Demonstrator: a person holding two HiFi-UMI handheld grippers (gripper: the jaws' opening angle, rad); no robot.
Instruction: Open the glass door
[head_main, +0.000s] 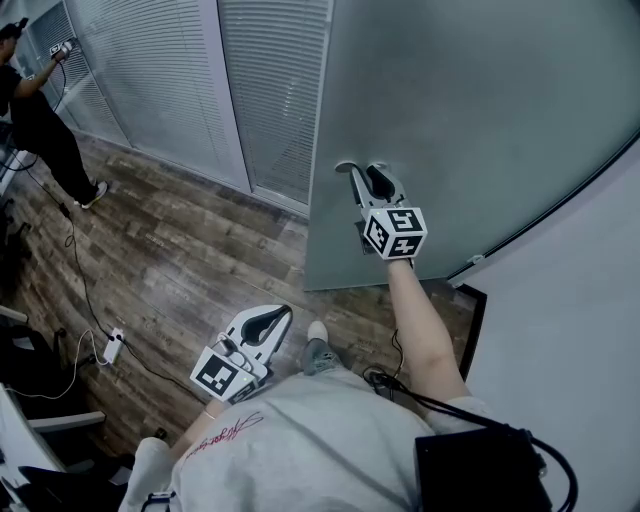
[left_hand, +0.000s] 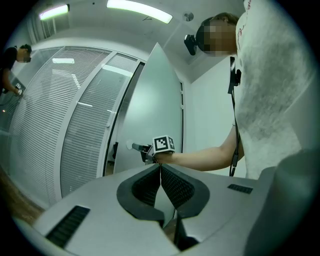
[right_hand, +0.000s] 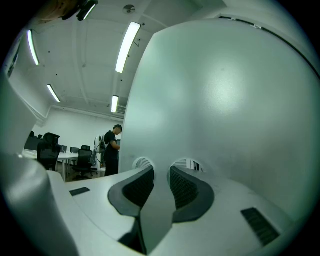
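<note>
Grey door handle is mostly hidden by the right tool clamping it; left tool closed.

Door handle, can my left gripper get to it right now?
Probably not as things stand. The right gripper is clamped on the door handle, taking up the lever, while the left gripper sits low beside the body, jaws shut, well short of the glass door.

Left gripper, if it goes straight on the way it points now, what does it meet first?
Probably the right gripper, closed on the door handle almost dead ahead of the shut left gripper, or the forearm behind it. The glass door stands just beyond. Depth is hard to judge.
</note>
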